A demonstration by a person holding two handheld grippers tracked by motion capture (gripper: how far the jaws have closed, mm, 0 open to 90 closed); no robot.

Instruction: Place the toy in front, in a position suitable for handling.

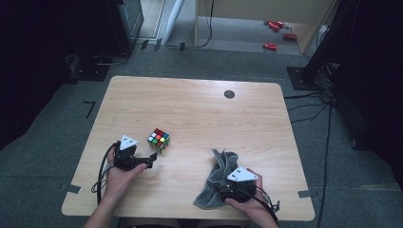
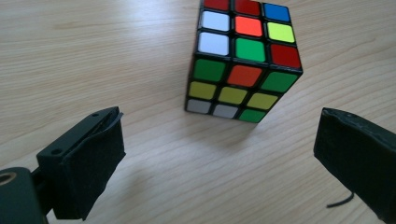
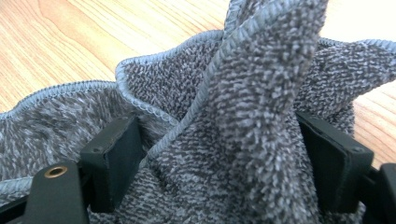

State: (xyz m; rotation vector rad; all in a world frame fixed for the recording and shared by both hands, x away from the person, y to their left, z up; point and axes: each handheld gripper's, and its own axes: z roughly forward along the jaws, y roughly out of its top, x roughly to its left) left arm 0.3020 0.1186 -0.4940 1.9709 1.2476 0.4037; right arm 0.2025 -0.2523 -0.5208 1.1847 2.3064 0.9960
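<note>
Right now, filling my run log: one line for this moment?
left gripper: open, short of cube | right gripper: shut on grey cloth | table

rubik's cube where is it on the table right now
In the high view the Rubik's cube sits on the table's left half, just ahead of the open left gripper and apart from it, well left of the grey cloth.

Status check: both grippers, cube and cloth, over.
Left gripper open, short of cube. Right gripper shut on bunched grey cloth. Nothing between left gripper and cube.

Lab/studio: grey carpet [image 1: 199,59], floor cables [image 1: 309,102], dark equipment stands [image 1: 328,42].
</note>
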